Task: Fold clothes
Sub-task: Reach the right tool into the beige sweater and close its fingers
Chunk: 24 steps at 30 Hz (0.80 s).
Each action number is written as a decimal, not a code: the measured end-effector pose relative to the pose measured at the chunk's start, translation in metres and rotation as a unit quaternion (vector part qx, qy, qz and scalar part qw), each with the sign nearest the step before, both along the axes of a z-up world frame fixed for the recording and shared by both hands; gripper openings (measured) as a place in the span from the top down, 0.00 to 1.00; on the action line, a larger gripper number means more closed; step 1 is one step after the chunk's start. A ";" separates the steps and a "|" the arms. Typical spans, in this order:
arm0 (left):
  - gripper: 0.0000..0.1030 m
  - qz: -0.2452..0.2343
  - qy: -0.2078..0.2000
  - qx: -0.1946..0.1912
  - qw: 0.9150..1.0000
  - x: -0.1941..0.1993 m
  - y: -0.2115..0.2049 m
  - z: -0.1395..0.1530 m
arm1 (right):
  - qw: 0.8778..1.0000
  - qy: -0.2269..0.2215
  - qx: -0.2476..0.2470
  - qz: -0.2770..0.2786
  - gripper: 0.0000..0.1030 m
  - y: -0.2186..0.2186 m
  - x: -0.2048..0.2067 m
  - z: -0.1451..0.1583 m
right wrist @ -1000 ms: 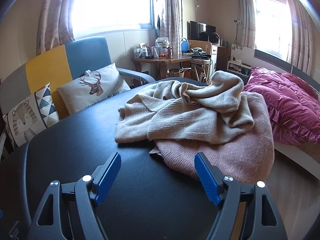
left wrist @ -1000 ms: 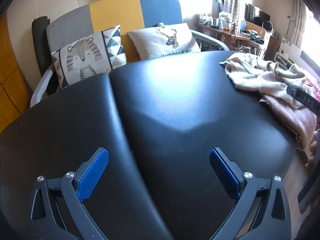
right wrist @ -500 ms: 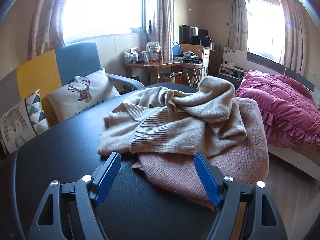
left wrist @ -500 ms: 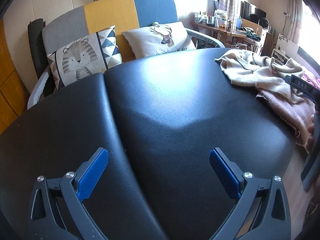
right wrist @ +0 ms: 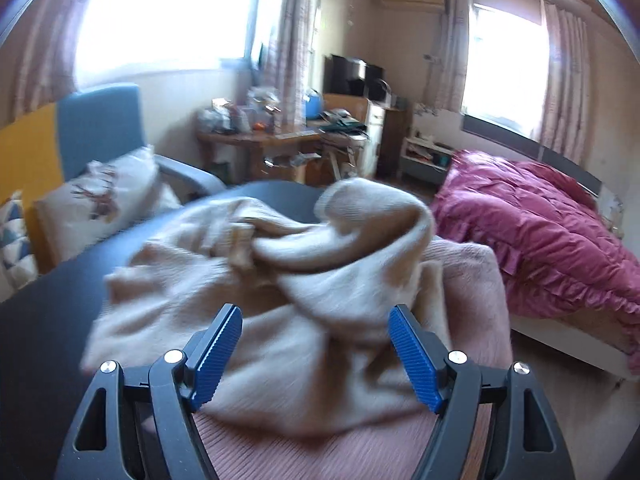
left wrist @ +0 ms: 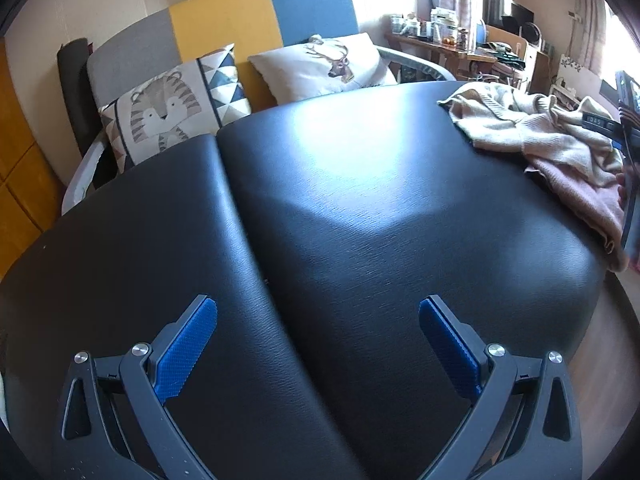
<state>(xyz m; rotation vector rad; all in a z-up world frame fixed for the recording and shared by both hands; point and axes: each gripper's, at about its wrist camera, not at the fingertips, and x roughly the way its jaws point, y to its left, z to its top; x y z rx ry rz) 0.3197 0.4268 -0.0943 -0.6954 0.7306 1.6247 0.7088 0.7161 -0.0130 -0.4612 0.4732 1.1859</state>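
Folding is judged not yet begun. Nearest in the left wrist view, the left gripper [left wrist: 318,344] is seen with its blue-padded fingers spread wide and empty above the bare black leather-look desk [left wrist: 360,208]. In the right wrist view, the right gripper [right wrist: 316,354] is likewise spread wide, nothing clamped, just over the crumpled beige knitted sweater [right wrist: 280,280]. This sweater is heaped on a pink knitted garment [right wrist: 464,280] at the desk's far right edge. Both are left to be spread and folded.
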 end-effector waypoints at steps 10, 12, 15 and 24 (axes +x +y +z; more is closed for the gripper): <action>0.00 0.088 0.012 -0.039 0.995 -0.066 -0.009 -0.039 | 0.996 0.055 -0.065 -0.004 0.07 0.049 0.034 -0.045; 0.00 0.104 0.003 -0.037 0.994 -0.081 -0.011 -0.043 | 0.995 0.024 -0.098 0.011 0.00 0.058 0.023 -0.051; 0.00 0.133 -0.002 -0.025 0.991 -0.104 -0.019 -0.042 | 0.991 -0.010 -0.132 0.001 0.00 0.066 0.014 -0.057; 0.00 0.190 -0.037 0.003 0.981 -0.138 -0.040 -0.054 | 0.991 0.063 -0.109 0.041 0.83 0.058 -0.001 -0.027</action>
